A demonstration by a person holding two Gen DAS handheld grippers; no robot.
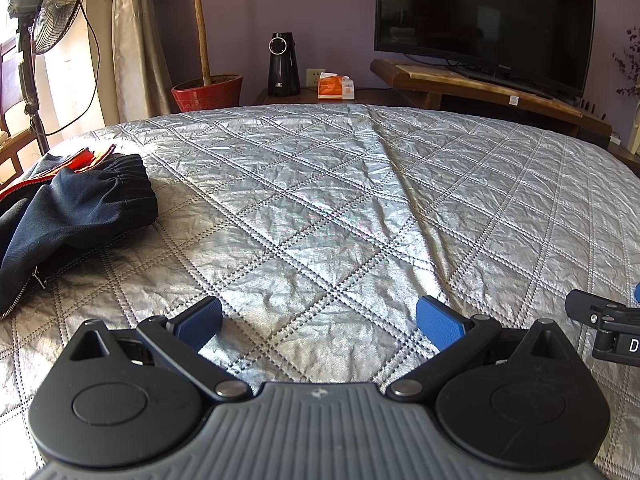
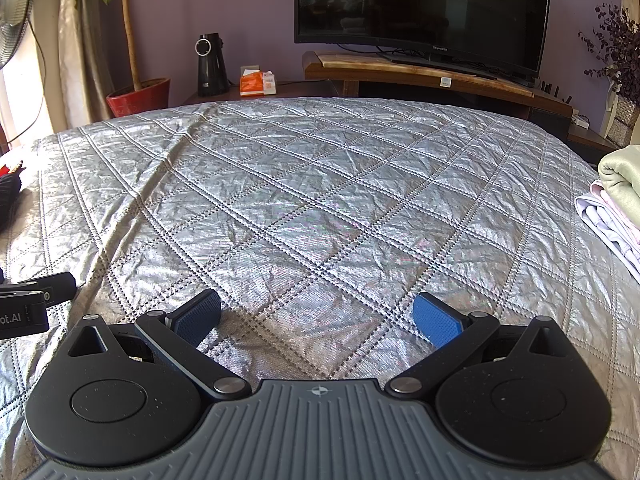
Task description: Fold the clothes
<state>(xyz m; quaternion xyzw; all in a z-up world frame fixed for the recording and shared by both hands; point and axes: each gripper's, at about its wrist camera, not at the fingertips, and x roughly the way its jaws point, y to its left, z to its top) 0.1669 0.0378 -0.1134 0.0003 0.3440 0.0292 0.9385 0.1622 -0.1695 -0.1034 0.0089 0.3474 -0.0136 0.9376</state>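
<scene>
A dark navy garment (image 1: 68, 208) with red trim and a zipper lies crumpled on the silver quilted bed cover (image 1: 340, 200) at the far left of the left wrist view; only its edge (image 2: 8, 196) shows in the right wrist view. My left gripper (image 1: 320, 322) is open and empty, low over the bare quilt, to the right of the garment. My right gripper (image 2: 318, 320) is open and empty over the quilt (image 2: 320, 200). A stack of folded pale clothes (image 2: 618, 208) lies at the right edge of the right wrist view.
Beyond the bed stand a TV (image 1: 484, 20) on a wooden stand, a black speaker (image 1: 283, 65), an orange tissue box (image 1: 336, 87), a potted tree (image 1: 208, 92) and a floor fan (image 1: 48, 12). Each gripper sees the other's body at its side (image 1: 604, 320).
</scene>
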